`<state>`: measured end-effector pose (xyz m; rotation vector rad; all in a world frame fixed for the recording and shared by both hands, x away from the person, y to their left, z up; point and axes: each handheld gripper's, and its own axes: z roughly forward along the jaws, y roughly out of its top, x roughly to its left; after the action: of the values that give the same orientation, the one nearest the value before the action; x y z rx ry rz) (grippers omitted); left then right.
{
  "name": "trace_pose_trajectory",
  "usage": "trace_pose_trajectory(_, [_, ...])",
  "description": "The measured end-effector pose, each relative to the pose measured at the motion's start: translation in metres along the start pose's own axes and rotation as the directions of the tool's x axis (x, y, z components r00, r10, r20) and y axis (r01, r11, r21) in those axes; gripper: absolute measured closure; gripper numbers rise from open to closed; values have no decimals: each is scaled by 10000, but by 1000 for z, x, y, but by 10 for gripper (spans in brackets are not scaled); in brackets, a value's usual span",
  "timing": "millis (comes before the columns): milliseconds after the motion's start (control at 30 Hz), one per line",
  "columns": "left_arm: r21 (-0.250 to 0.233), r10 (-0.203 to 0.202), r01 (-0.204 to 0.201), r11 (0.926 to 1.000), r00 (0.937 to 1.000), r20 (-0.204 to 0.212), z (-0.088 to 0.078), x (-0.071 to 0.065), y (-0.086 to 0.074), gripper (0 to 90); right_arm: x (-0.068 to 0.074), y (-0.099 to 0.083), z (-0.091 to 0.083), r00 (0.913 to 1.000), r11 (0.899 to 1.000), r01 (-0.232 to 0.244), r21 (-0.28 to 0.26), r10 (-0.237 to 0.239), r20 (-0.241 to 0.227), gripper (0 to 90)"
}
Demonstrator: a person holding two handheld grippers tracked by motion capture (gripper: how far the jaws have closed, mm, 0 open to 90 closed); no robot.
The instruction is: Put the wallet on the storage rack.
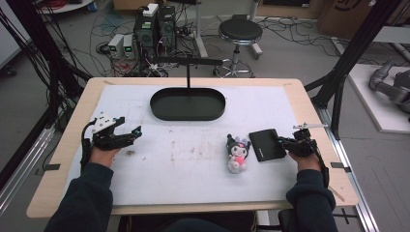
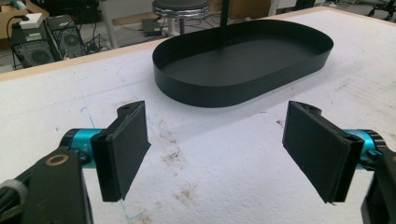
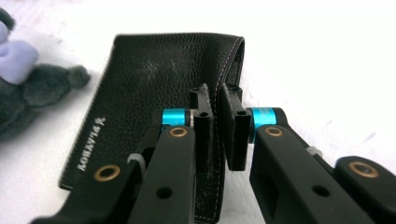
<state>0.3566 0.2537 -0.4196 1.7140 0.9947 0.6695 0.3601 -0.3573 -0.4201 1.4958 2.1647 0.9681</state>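
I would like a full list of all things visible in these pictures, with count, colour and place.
leather wallet: one, black, right part of the table, its stitched edge between the right gripper's jaws
plush toy: one, black, white and pink, lying just left of the wallet
oval tray: one, black, far middle of the table, with an upright post
table: one, wooden rim, white stained cover
stool: one, black seat, on the floor behind the table
left gripper: one, black with blue parts, open above the cover
right gripper: one, black, shut on the wallet's edge
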Motion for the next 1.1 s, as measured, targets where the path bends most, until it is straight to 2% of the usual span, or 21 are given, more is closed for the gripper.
trace_pose_trajectory(133, [-15, -70, 70, 10000, 10000, -27, -1, 1, 0, 224, 5, 11, -20, 9981, 9954, 380, -876, -336, 518, 870])
trace_pose_trajectory(167, [-15, -70, 70, 10000, 10000, -27, -1, 1, 0, 224, 5, 11, -20, 9981, 9954, 380, -876, -336, 518, 870])
trace_pose_trajectory(200, [2, -67, 67, 10000, 10000, -22, -1, 1, 0, 224, 9, 17, -32, 9920, 9893, 848, -1188, -726, 1037, 876])
trace_pose_trajectory(233, [13, -65, 65, 10000, 10000, -23, -1, 1, 0, 224, 10, 19, -35, 9885, 9863, 1027, -1291, -868, 1237, 880])
trace_pose_trajectory(267, [13, -65, 65, 10000, 10000, -23, -1, 1, 0, 224, 13, 22, -41, 9809, 9818, 1342, -1346, -1123, 1588, 883])
trace_pose_trajectory(300, [31, -46, 46, 10000, 10000, -14, -1, 1, 0, 224, 13, 22, -41, 9809, 9818, 1342, -1346, -1123, 1588, 883])
trace_pose_trajectory(333, [31, -54, 54, 10000, 10000, -35, -1, 2, 0, 224, 18, 26, -48, 9660, 9743, 1826, -1318, -1529, 2085, 888])
trace_pose_trajectory(367, [18, -74, 74, 10000, 10000, -50, -1, 2, 0, 224, 21, 28, -49, 9591, 9712, 2018, -1266, -1698, 2266, 889])
trace_pose_trajectory(400, [12, -97, 97, 10000, 9999, -52, -2, 2, 0, 224, 24, 29, -51, 9491, 9659, 2329, -1130, -2004, 2432, 889])
trace_pose_trajectory(433, [12, -98, 98, 10000, 9999, -53, -2, 2, 0, 224, 28, 31, -52, 9343, 9594, 2655, -952, -2316, 2710, 890])
trace_pose_trajectory(467, [10, -95, 95, 10000, 9999, -54, -2, 2, 0, 224, 33, 34, -52, 9273, 9548, 2856, -821, -2537, 2751, 890])
trace_pose_trajectory(567, [20, -77, 77, 10000, 10000, -43, -1, 2, 0, 224, 39, 37, -51, 9290, 9521, 2965, -747, -2694, 2538, 890])
trace_pose_trajectory(633, [52, -48, 48, 10000, 10000, -26, -1, 1, 0, 224, 44, 39, -45, 9336, 9514, 3014, -637, -2809, 2225, 890])
trace_pose_trajectory(700, [38, -60, 60, 10000, 10000, -29, -2, 2, 0, 224, 45, 38, -39, 9332, 9510, 3062, -425, -2910, 2109, 890])
trace_pose_trajectory(800, [46, -101, 101, 9999, 9999, -55, -1, 2, 0, 224, 46, 38, -34, 9516, 9592, 2760, -609, -2638, 1577, 890])
trace_pose_trajectory(900, [35, -98, 98, 9999, 9999, -34, -2, 2, 0, 224, 47, 39, -33, 9568, 9609, 2693, -648, -2592, 1319, 890])
trace_pose_trajectory(1000, [44, -109, 109, 9999, 9999, -57, -1, 2, -1, 224, 46, 40, -37, 9709, 9682, 2285, -1016, -2189, 971, 890])
trace_pose_trajectory(1067, [106, -85, 85, 9999, 10000, -18, -1, 2, -1, 224, 44, 40, -39, 9763, 9716, 2083, -1123, -1996, 841, 890])
trace_pose_trajectory(1100, [106, -85, 85, 9999, 10000, -18, -1, 2, -1, 225, 44, 40, -39, 9763, 9716, 2083, -1123, -1996, 841, 890])
